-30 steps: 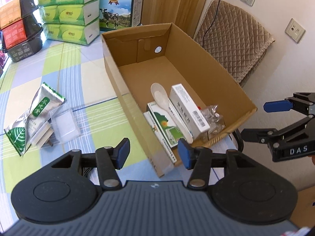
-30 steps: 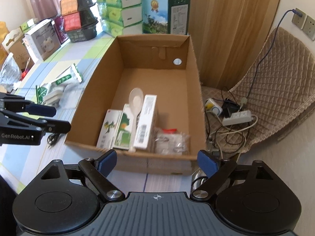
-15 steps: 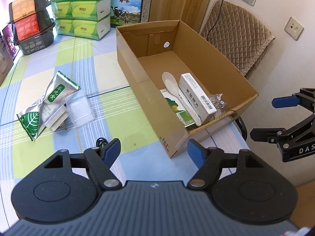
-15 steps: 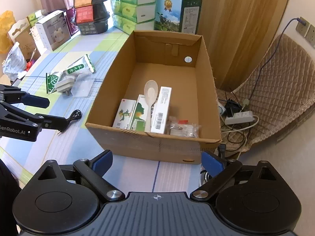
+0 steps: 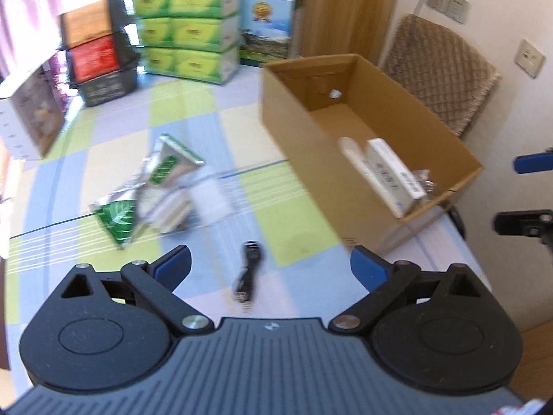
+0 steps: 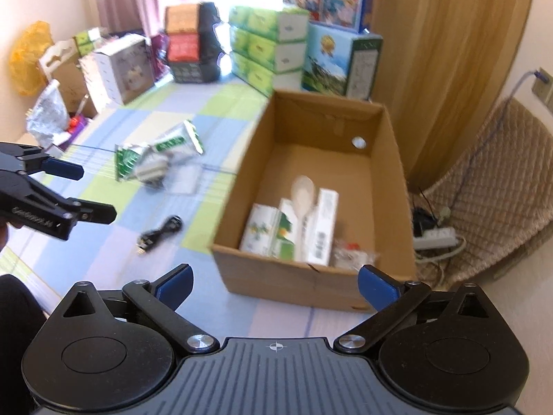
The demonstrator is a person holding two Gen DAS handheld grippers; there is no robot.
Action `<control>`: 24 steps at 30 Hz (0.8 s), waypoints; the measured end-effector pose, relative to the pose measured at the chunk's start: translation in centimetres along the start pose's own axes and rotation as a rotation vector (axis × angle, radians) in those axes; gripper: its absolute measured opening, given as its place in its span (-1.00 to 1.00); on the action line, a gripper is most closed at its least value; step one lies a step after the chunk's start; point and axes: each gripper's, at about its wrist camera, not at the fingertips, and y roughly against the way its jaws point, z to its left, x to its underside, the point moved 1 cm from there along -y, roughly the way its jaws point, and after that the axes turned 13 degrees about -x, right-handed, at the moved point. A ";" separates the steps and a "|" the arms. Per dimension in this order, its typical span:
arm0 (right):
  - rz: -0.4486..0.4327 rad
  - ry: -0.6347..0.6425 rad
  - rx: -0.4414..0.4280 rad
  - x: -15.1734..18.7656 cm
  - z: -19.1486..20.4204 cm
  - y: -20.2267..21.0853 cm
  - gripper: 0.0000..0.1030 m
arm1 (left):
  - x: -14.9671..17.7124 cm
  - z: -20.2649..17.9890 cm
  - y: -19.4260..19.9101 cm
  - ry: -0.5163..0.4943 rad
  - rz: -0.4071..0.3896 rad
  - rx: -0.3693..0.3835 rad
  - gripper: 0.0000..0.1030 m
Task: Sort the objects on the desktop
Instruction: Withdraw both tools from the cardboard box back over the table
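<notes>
The cardboard box (image 6: 312, 186) sits ahead of the right gripper (image 6: 274, 282), already holding cartons and a spoon. The foil pouch (image 5: 148, 186), overlapping other small packs, lies ahead-left of the left gripper (image 5: 269, 264); a grab could drag neighbours. The thin black cable (image 5: 247, 271) lies between the left fingers and could slip. Both grippers' fingers are spread wide, empty, touching nothing.

The pictures are too blurry to read much. Only the left tool (image 6: 98, 190) has writing on its side, too smeared to read.
</notes>
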 end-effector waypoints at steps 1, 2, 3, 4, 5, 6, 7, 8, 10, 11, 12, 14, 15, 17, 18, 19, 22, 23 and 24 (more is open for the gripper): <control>-0.005 0.008 -0.011 -0.2 0.6 -0.1 0.93 | 0.1 0.8 0.0 0.012 0.002 -0.011 0.89; -0.010 0.015 -0.022 -0.4 1.3 -0.2 0.93 | 0.3 1.6 0.0 0.026 0.004 -0.019 0.90; -0.015 0.020 -0.035 -0.5 1.9 -0.4 0.93 | 0.4 2.5 0.0 0.040 0.006 -0.028 0.90; -0.017 0.025 -0.049 -0.7 2.6 -0.6 0.93 | 0.7 3.3 0.0 0.054 0.007 -0.037 0.91; -0.020 0.030 -0.062 -0.8 3.2 -0.8 0.93 | 0.9 4.2 -0.1 0.068 0.009 -0.046 0.93; -0.021 0.033 -0.074 -0.9 3.8 -1.1 0.93 | 1.2 5.0 -0.1 0.084 0.012 -0.051 0.93; -0.021 0.035 -0.088 -0.9 4.4 -1.5 0.93 | 1.5 5.8 -0.2 0.098 0.017 -0.052 0.93; -0.018 0.038 -0.102 -0.9 5.0 -2.0 0.93 | 1.9 6.5 -0.2 0.109 0.021 -0.054 0.93; -0.012 0.040 -0.124 -0.9 6.1 -2.9 0.93 | 2.5 7.7 -0.4 0.120 0.029 -0.062 0.94; -0.009 0.039 -0.133 -0.9 6.6 -3.5 0.93 | 2.8 8.3 -0.6 0.126 0.034 -0.067 0.94; -0.006 0.037 -0.142 -0.9 7.1 -4.0 0.93 | 3.2 8.9 -0.8 0.134 0.039 -0.072 0.94; 0.003 0.032 -0.157 -0.8 7.9 -5.2 0.93 | 3.7 9.8 -1.1 0.151 0.047 -0.077 0.94; 0.008 0.030 -0.161 -0.7 8.3 -5.8 0.93 | 4.0 10.2 -1.3 0.155 0.049 -0.081 0.94; 0.012 0.022 -0.166 -0.5 8.9 -6.9 0.93 | 4.5 10.8 -1.7 0.155 0.050 -0.093 0.94; 0.012 0.013 -0.168 -0.4 9.0 -7.4 0.93 | 4.7 11.1 -1.9 0.155 0.051 -0.097 0.94; 0.013 0.003 -0.173 -0.3 9.2 -8.0 0.93 | 4.9 11.3 -2.2 0.156 0.052 -0.102 0.94; 0.028 -0.015 -0.182 0.1 9.4 -9.8 0.92 | 5.3 11.8 -2.9 0.168 0.054 -0.103 0.94; 0.036 -0.018 -0.181 0.1 9.5 -10.5 0.92 | 5.4 11.9 -3.3 0.175 0.055 -0.101 0.94; 0.041 -0.021 -0.181 0.2 9.6 -11.2 0.92 | 5.5 12.0 -3.6 0.180 0.056 -0.099 0.94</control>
